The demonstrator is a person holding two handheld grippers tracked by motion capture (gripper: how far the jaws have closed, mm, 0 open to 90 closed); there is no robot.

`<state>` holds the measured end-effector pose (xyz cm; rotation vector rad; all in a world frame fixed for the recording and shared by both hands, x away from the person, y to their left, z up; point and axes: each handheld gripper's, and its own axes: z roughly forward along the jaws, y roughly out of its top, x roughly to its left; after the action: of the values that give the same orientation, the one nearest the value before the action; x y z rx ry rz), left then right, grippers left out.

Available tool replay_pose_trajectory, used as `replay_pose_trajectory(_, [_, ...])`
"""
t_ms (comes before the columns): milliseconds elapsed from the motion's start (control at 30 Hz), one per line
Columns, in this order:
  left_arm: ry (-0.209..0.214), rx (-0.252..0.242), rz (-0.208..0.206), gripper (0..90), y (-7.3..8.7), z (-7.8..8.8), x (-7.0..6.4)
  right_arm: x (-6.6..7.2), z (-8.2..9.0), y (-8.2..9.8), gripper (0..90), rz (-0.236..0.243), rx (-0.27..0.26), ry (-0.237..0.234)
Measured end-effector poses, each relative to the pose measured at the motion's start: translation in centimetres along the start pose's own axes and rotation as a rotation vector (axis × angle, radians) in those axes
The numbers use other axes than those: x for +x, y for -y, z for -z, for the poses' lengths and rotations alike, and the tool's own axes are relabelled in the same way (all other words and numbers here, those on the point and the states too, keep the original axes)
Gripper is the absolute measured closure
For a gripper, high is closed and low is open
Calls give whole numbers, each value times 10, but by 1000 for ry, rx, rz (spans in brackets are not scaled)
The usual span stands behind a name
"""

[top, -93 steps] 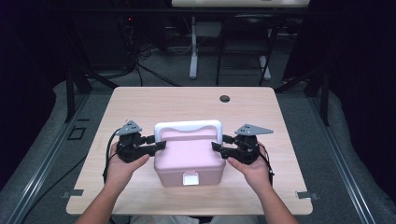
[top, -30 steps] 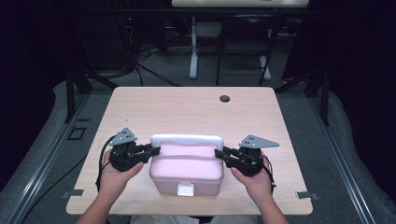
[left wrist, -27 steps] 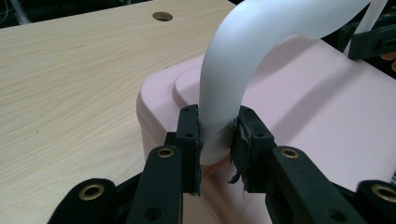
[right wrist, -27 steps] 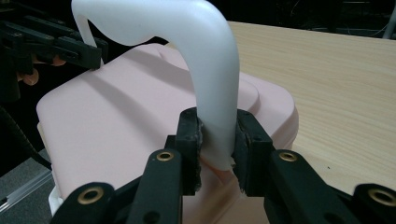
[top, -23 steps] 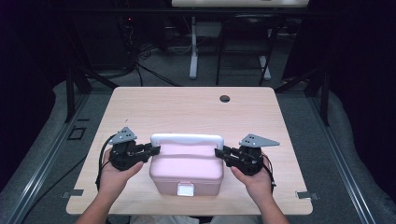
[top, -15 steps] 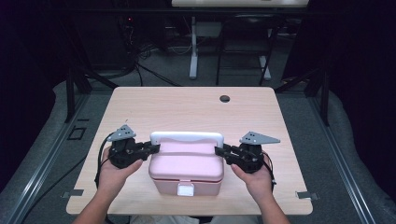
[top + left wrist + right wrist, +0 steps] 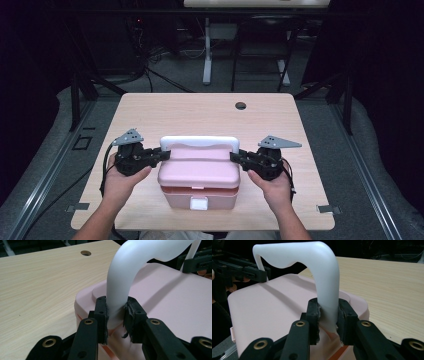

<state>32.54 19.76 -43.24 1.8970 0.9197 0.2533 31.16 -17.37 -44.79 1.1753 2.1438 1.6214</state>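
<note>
1. While both hands sit low at the near half of the table [image 7: 200, 107], the left gripper [image 7: 116, 315] pinches the foot of the white handle [image 7: 130, 262] where it meets the lid, its pads pressed against the plastic on either side.
2. Mirroring it, the right gripper [image 7: 328, 315] clamps the opposite foot of the same handle [image 7: 322, 267], jaws closed on it just above the lid.
3. Seen from the high view, the left gripper [image 7: 162, 155] and right gripper [image 7: 235, 157] come in from opposite ends, with the handle [image 7: 199, 142] standing upright between them.
4. Beneath the handle lies the pink box [image 7: 198, 172], resting on the table near the person's edge, roughly centred between the two hands; its lid looks seated, and a small white latch [image 7: 198, 203] shows on the front face.
5. Farther out, a dark round hole [image 7: 240, 106] sits in the tabletop toward the far edge, well apart from the box.
6. Judging from the twin grip, the step in hand is managing the handle, either swinging it or preparing to carry the box by it.
7. Whatever follows calls for both hands to move together and evenly, so the handle pivots do not twist and the box does not tip or slide.
</note>
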Motion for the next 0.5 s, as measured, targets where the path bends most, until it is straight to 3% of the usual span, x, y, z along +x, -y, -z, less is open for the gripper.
replay_pose_trajectory(300, [4,2,-2,729,-1,1,0,0,0,-4,738,-24,12,4])
replay_pose_trajectory(500, [-15,-17,-16,691,0,8,-1,-1,0,-4,741,-32,11,2])
